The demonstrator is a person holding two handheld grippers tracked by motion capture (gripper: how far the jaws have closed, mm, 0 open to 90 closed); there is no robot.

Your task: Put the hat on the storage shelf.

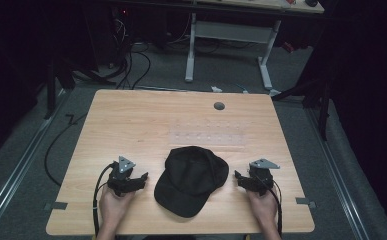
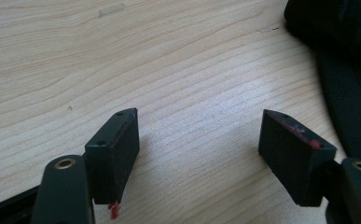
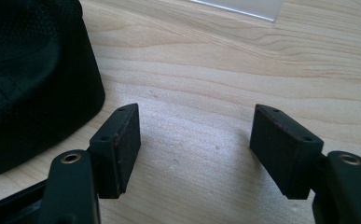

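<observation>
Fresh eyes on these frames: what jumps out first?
A black cap lies on the near middle of the wooden table, its brim toward the person. The left gripper and the right gripper flank it, each held by a hand and resting on the wood, jaws open with nothing between them. Beyond the table the room is dark, with a white desk frame on the floor.

1. The table [image 1: 131, 115] has a pale wood-grain top, smooth with a soft sheen.
2. The cap [image 1: 191, 180] lying on the table is black woven cloth, matt, with a fine mesh texture.
3. The left gripper [image 2: 199, 140] beside the cap is matt black, probably plastic, with brass-coloured screws.
4. The right gripper [image 3: 194, 140] beside the cap looks the same; its pads [image 3: 127, 140] seem rubbery.
</observation>
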